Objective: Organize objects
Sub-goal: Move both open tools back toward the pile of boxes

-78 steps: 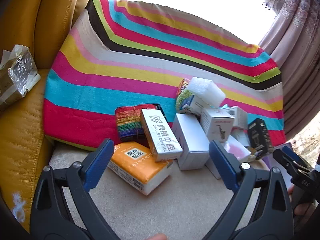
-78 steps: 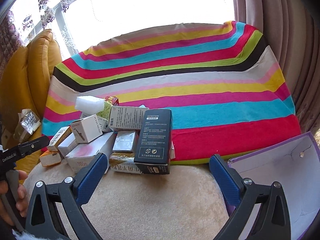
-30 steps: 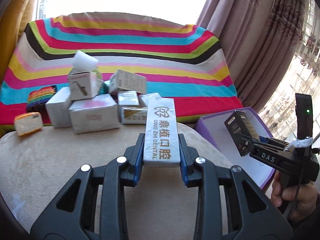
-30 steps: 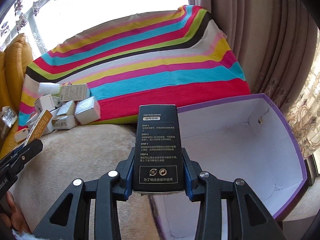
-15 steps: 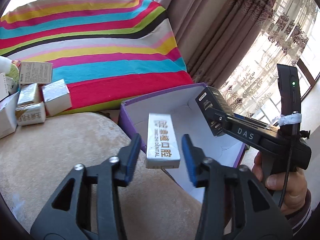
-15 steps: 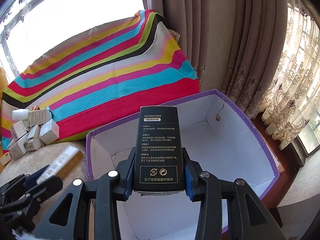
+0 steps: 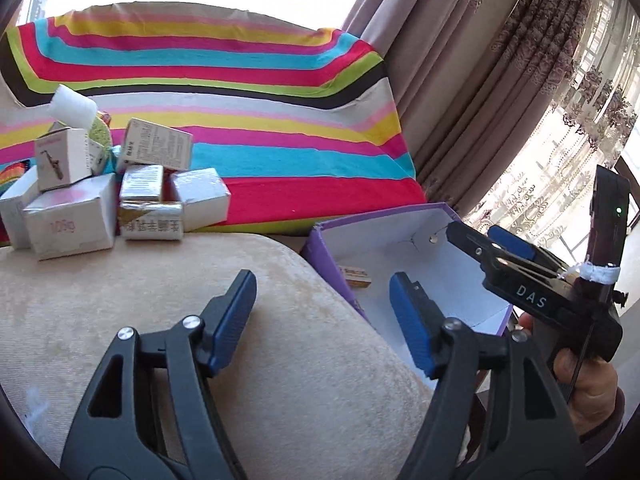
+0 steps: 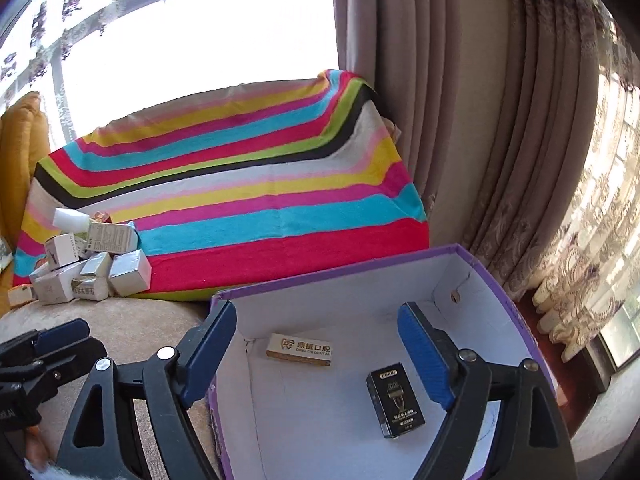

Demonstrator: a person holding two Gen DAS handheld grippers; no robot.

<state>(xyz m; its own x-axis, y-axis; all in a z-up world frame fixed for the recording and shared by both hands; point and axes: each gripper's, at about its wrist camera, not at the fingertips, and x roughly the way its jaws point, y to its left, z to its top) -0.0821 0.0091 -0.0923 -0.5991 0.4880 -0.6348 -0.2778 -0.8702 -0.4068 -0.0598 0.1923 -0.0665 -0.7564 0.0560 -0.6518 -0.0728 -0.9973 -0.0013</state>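
A purple cardboard box (image 8: 340,276) with a white inside stands at the right end of the beige cushion. On its floor lie a white dental box (image 8: 300,350) and a black box (image 8: 396,404). My right gripper (image 8: 316,328) hangs over the purple box, its jaws opening with nothing between them. My left gripper (image 7: 324,320) sits over the cushion's edge beside the purple box (image 7: 320,236), its jaws opening and empty too. The dental box (image 7: 354,276) peeks over the box wall. A pile of small boxes (image 7: 120,192) rests at the far left.
A striped blanket (image 8: 240,208) drapes the seat back behind the pile of small boxes (image 8: 88,272). Curtains (image 8: 500,120) hang to the right of the purple box. A beige cushion (image 7: 160,300) fills the foreground. A hand (image 7: 588,384) holds the right gripper (image 7: 476,236).
Both grippers opened and let go of their boxes. The dental box and the black box now lie on the floor of the purple box. The left view swung back to the left.
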